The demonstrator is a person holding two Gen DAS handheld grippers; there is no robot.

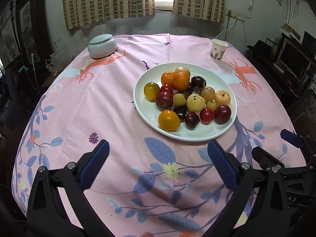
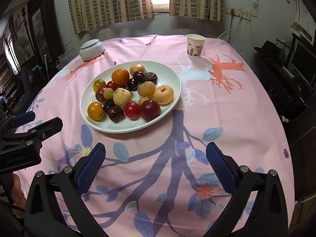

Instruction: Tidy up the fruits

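Note:
A white plate [image 1: 146, 114] [image 2: 86, 116] sits on the pink tablecloth and holds several small fruits: oranges [image 1: 180, 81] [image 2: 120, 77], red plums [image 1: 222, 114] [image 2: 150, 110], yellow loquats [image 1: 196, 103] [image 2: 122, 97], dark cherries [image 1: 192, 120] [image 2: 116, 114] and cherry tomatoes [image 1: 206, 115] [image 2: 132, 110]. My left gripper [image 1: 158, 148] is open and empty, hovering over the cloth in front of the plate. My right gripper [image 2: 155, 150] is open and empty, also in front of the plate. Each gripper shows at the edge of the other's view.
A lidded white ceramic jar [image 1: 102, 46] [image 2: 91, 49] stands at the back left of the table. A paper cup [image 1: 218, 49] [image 2: 195, 46] stands at the back right. The round table's edges drop off left and right; dark furniture stands at the right.

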